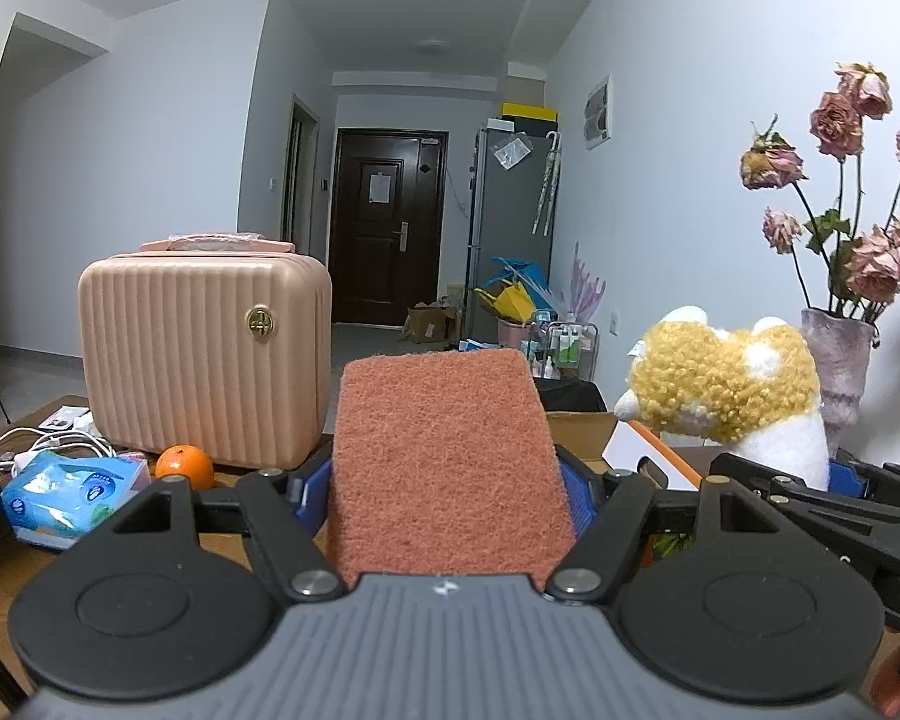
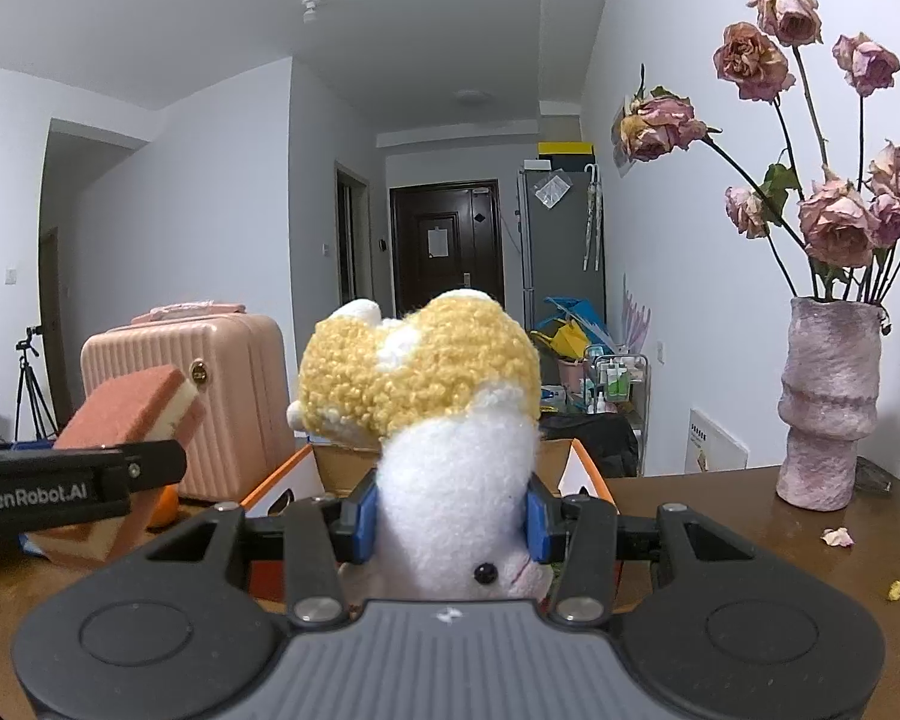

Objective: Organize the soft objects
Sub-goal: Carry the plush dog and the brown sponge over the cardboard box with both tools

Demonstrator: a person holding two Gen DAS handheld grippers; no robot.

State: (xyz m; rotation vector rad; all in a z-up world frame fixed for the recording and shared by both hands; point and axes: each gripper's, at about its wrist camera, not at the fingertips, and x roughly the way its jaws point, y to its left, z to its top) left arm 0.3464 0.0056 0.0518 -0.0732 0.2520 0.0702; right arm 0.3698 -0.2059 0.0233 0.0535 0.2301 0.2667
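Currently, entries as observed:

Left hand-held gripper (image 1: 444, 489): closed on a sponge (image 1: 447, 468); blue pads (image 1: 576, 498) pressed against both long edges; held off the desk, tilted up and forward.
Sponge: rust-coloured scouring face toward the left wrist camera; pale yellow foam layer under it, seen in the right wrist view (image 2: 129, 414); fills the gap between the fingers fully.
Right hand-held gripper (image 2: 450, 516): closed on a plush toy (image 2: 444, 426); blue pads (image 2: 363, 516) squeezing the white body from both sides.
Plush toy: white body, curly yellow upper part, one black bead eye low near the gripper body; raised above the desk; also seen at right in the left wrist view (image 1: 732, 396).
Relative position: left gripper to the left of the right one, near but apart; sponge and toy not touching.
Box (image 2: 276, 489): white with orange edge, directly beyond the plush toy; contents hidden; brown cardboard flaps behind it.
Desk (image 2: 720, 534): brown wood; a fallen petal (image 2: 837, 536) and small yellow crumbs at far right.
Vase (image 2: 825, 402): mottled pink, upright on the desk at right, holding dried roses (image 2: 834, 222).
Case (image 1: 204, 354): pink ribbed hard case, upright at far left of the desk.
Orange (image 1: 185, 465): just in front of the case.
Tissue pack (image 1: 69, 495): blue, left of the orange; white cables behind it.
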